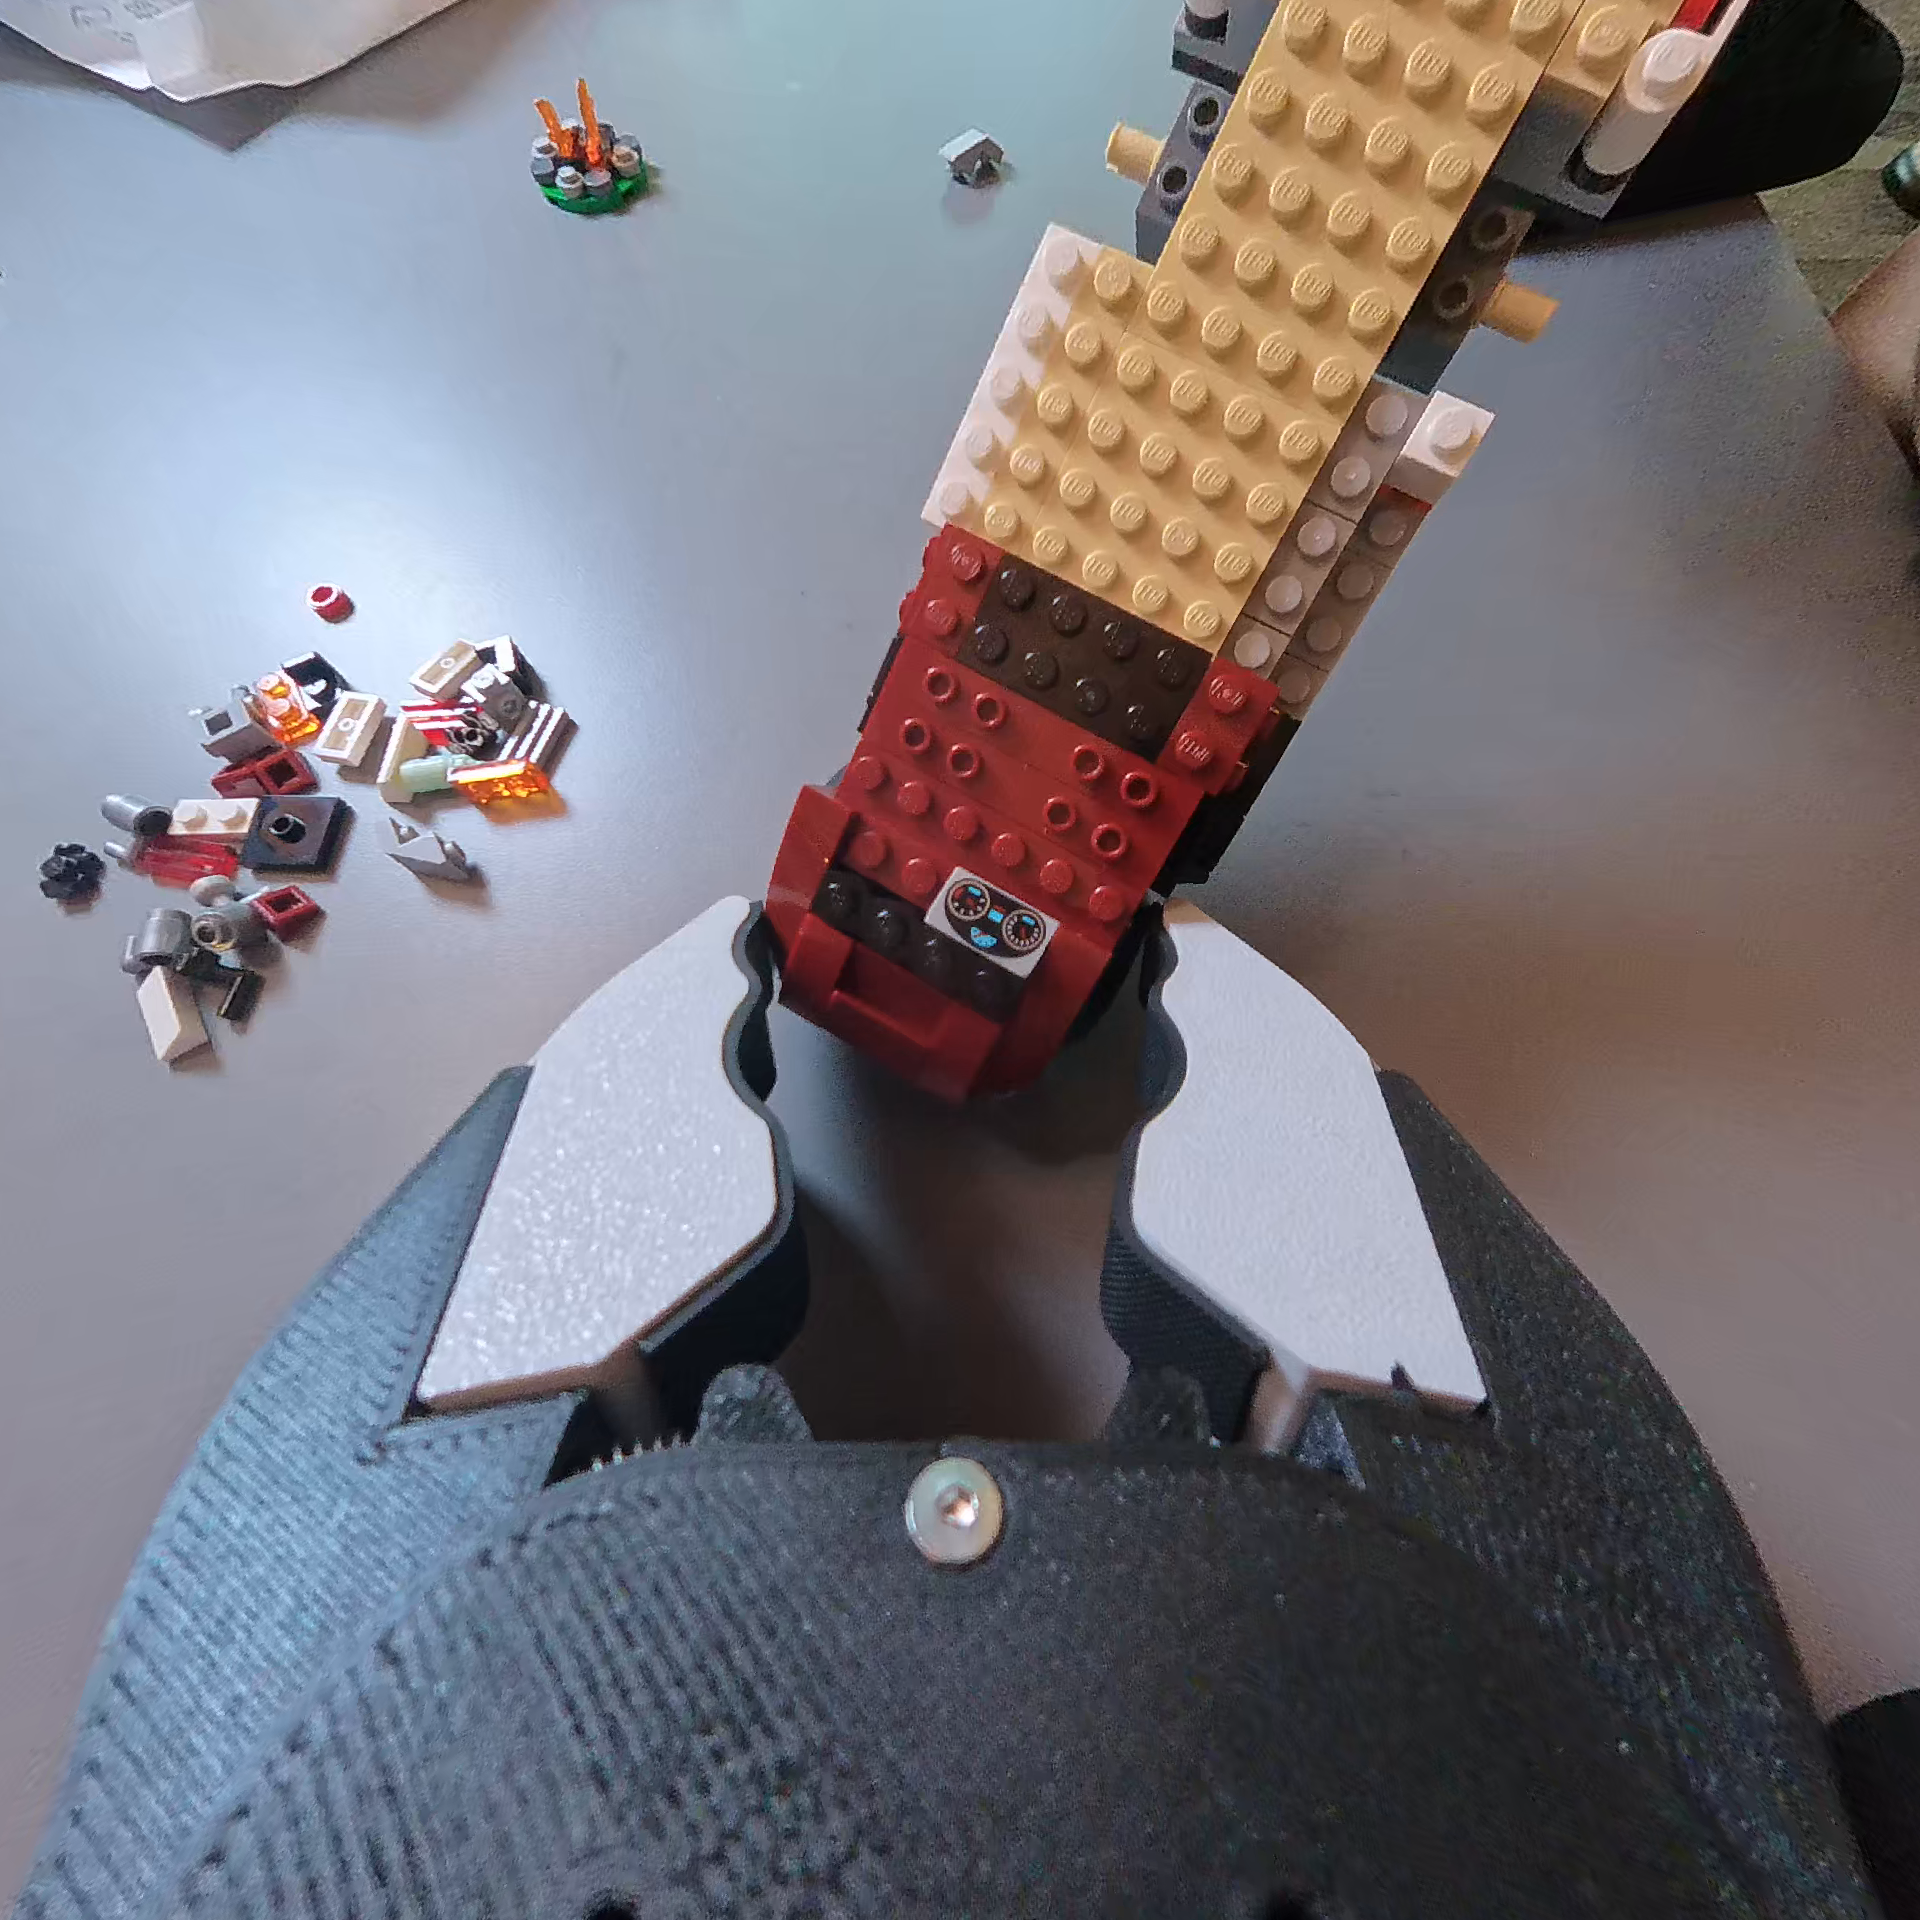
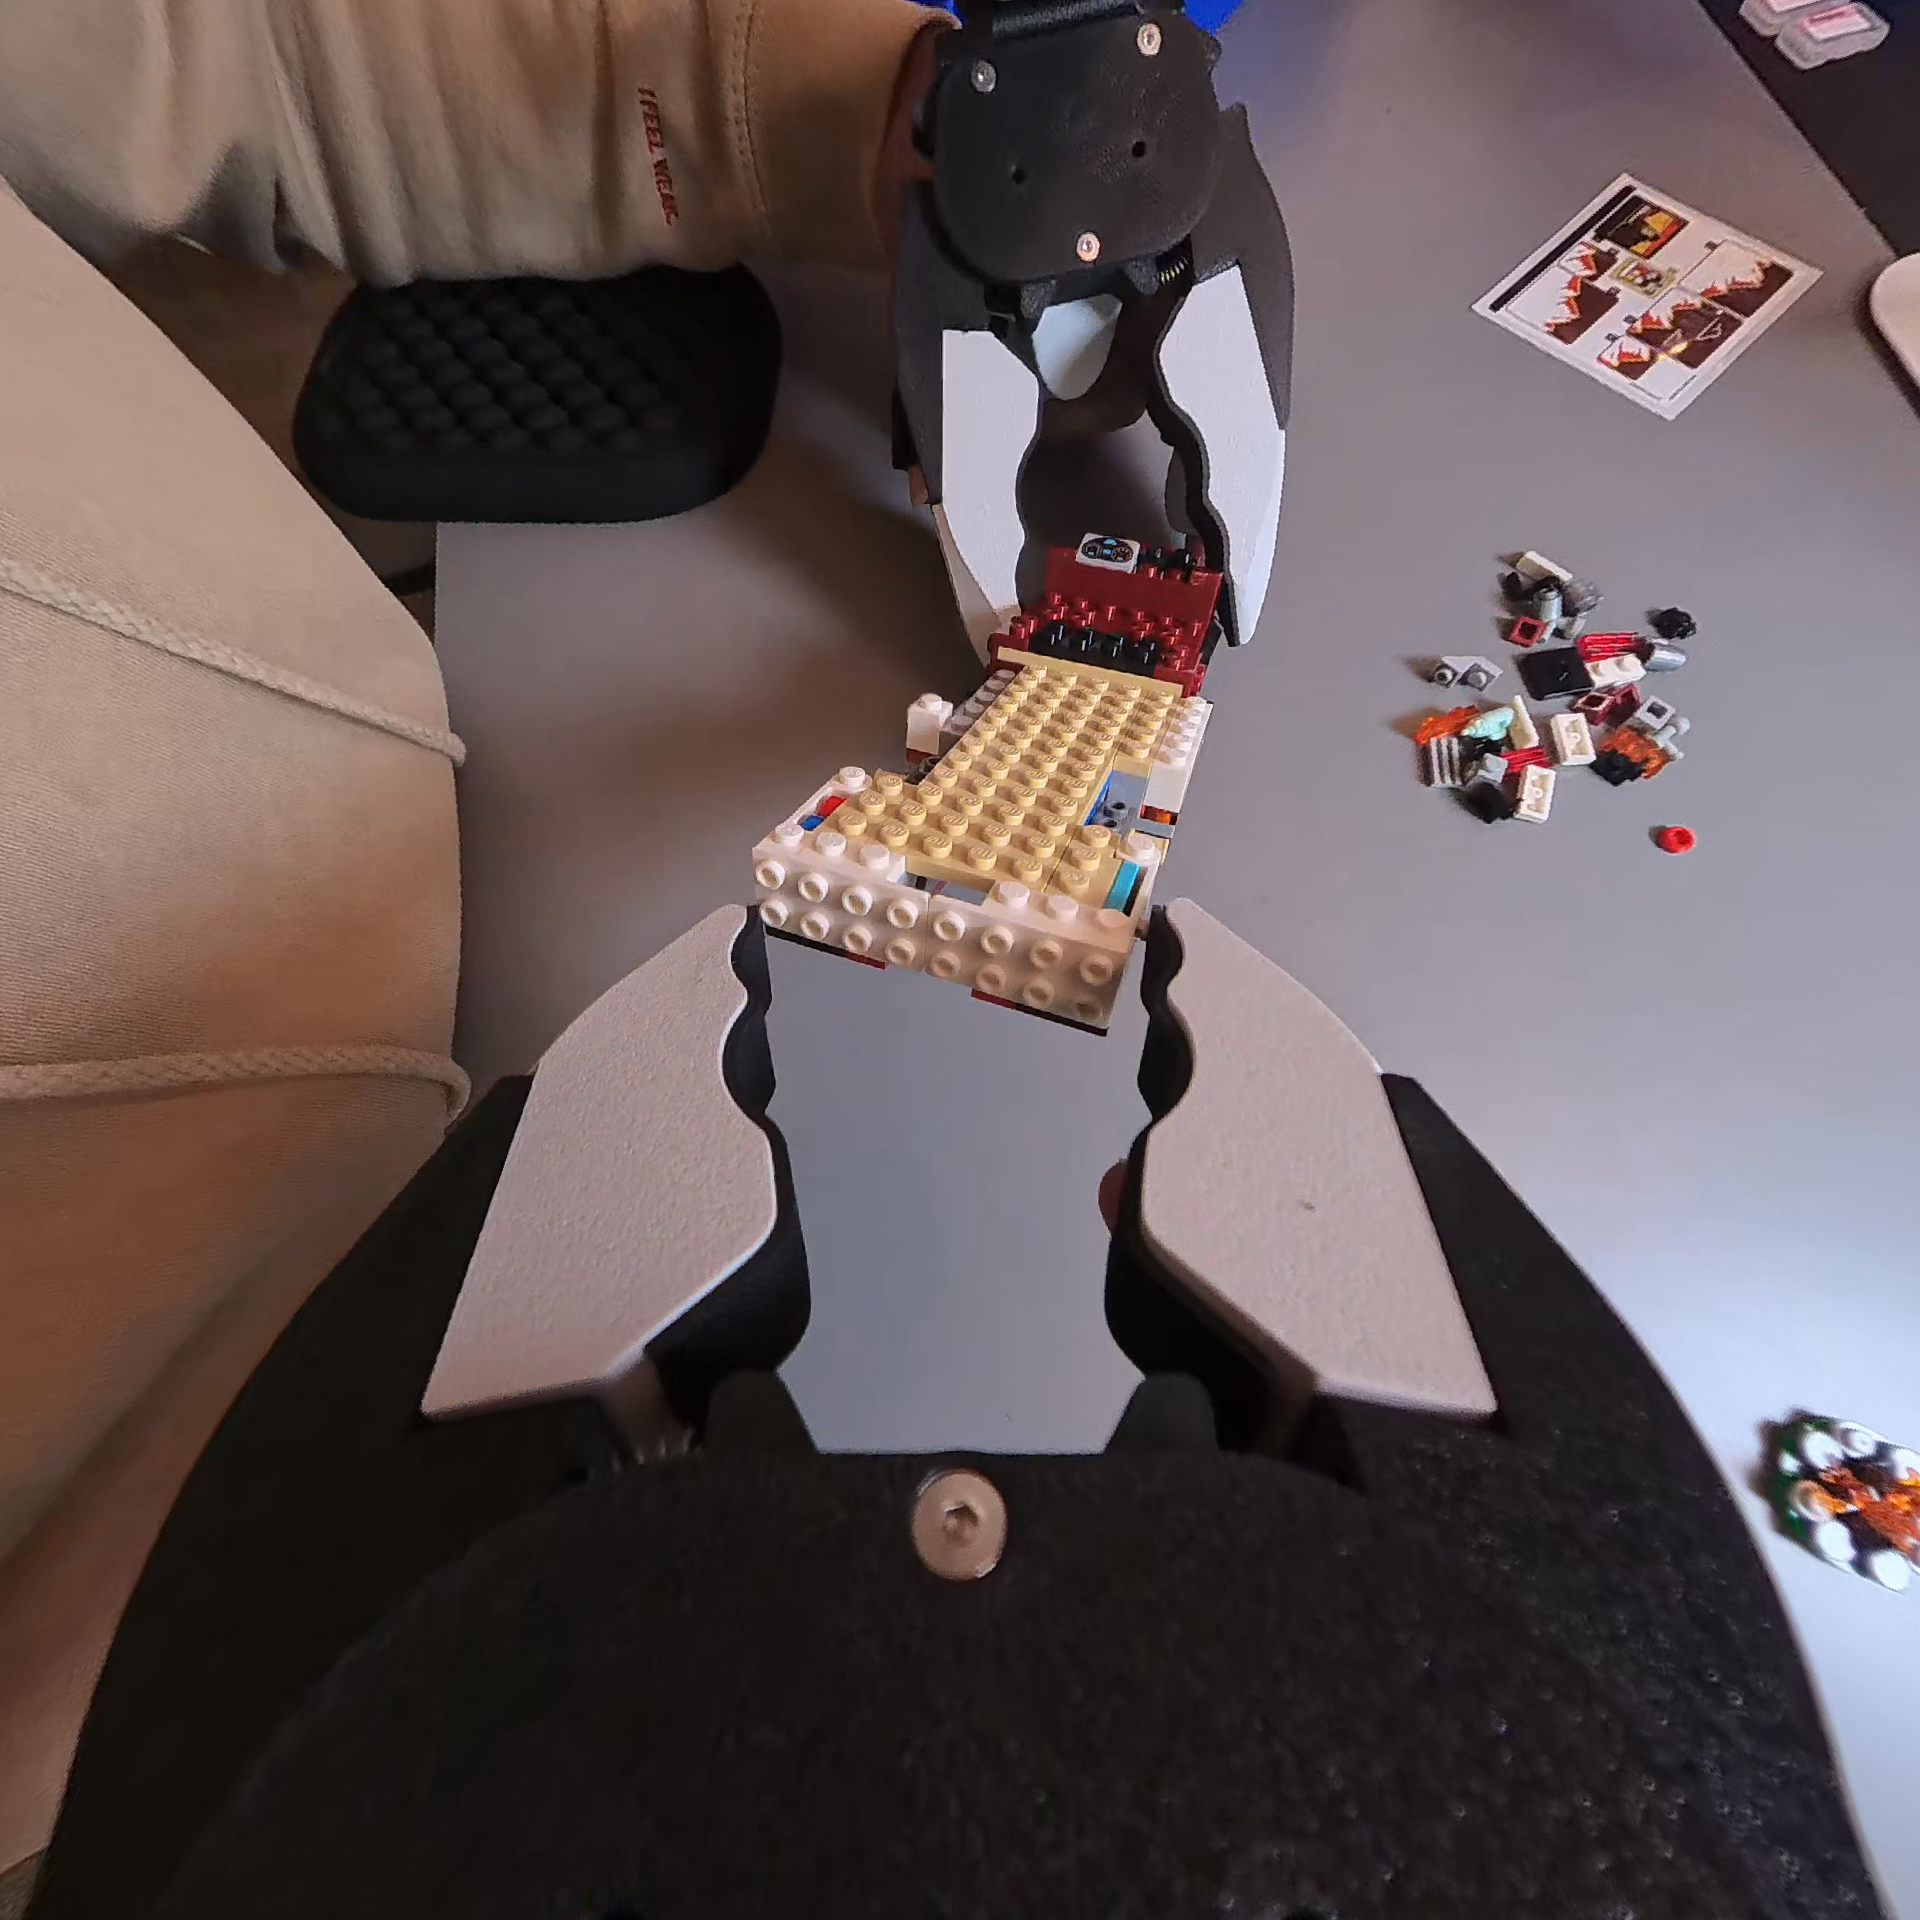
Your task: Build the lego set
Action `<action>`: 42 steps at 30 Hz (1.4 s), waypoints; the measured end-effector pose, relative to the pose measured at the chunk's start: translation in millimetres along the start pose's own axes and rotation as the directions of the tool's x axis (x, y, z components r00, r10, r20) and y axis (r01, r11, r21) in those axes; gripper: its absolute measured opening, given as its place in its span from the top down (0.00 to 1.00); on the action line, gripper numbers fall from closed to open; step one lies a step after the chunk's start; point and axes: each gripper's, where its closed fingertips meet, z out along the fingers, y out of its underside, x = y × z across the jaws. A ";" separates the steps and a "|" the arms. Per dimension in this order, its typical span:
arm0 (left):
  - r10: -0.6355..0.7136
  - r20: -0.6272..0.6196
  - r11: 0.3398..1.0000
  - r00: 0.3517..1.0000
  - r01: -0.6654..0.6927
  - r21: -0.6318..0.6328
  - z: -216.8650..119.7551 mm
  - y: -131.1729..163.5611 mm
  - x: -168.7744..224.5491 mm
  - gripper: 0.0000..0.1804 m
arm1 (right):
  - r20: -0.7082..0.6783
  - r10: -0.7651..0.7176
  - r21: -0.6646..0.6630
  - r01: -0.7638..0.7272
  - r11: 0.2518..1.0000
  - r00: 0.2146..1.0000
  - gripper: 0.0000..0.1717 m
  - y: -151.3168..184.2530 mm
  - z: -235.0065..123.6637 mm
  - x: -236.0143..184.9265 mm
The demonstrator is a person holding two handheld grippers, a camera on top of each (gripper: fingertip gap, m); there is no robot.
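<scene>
A long brick model [image 1: 1195,436] with a tan studded top, a dark red end and a white end hangs between my two grippers, just above the grey table [image 1: 623,468]. My left gripper [image 1: 956,935] is shut on the dark red end, which carries a small printed gauge tile [image 1: 997,923]; both pads press its sides. In the right wrist view, my right gripper [image 2: 954,925] is shut on the white end of the model [image 2: 1039,769], fingertips against its two sides. The left gripper [image 2: 1101,582] shows there at the far end, its fingers around the red part.
A pile of small loose pieces [image 1: 312,769] lies left of the model, also in the right wrist view [image 2: 1558,707]. A round green build with orange flames [image 1: 592,156], a grey piece [image 1: 971,156], a sticker sheet [image 2: 1647,296], a black armrest [image 2: 540,395] and a beige sleeve [image 2: 416,125] surround it. Left tips to right tips: about 15 cm.
</scene>
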 end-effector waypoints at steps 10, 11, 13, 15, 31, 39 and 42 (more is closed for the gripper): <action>0.046 0.073 0.998 0.996 -0.043 -0.051 1.4 2.8 1.3 0.63 | 0.084 -0.031 -0.079 0.038 0.996 0.996 0.60 71.5 22.5 15.5; 0.051 0.084 0.997 0.995 -0.046 -0.055 1.6 2.8 1.1 0.63 | 0.086 -0.031 -0.094 0.039 0.995 0.996 0.59 77.0 25.8 16.9; 0.060 0.097 0.996 0.993 -0.054 -0.067 0.5 3.9 1.0 0.63 | 0.071 -0.067 -0.111 0.074 0.991 0.995 0.60 79.5 27.0 20.2; 0.057 0.096 0.997 0.994 -0.051 -0.062 -0.9 3.7 3.3 0.64 | 0.031 -0.132 -0.190 0.135 0.972 0.991 0.60 86.9 26.5 27.8; 0.035 0.062 0.999 0.997 -0.035 -0.001 -6.9 -4.1 23.3 0.68 | -0.199 -0.307 -0.052 0.302 0.952 0.931 0.71 18.1 35.7 13.1; -0.085 0.168 0.992 0.982 0.098 -0.073 -2.5 -6.9 20.9 0.68 | -0.360 -0.465 -0.166 0.435 0.885 0.809 0.82 -9.2 83.9 8.9; -0.107 0.187 0.989 0.977 0.124 -0.082 -0.2 -8.3 23.1 0.68 | -0.378 -0.466 -0.171 0.434 0.885 0.800 0.86 -17.2 92.6 12.7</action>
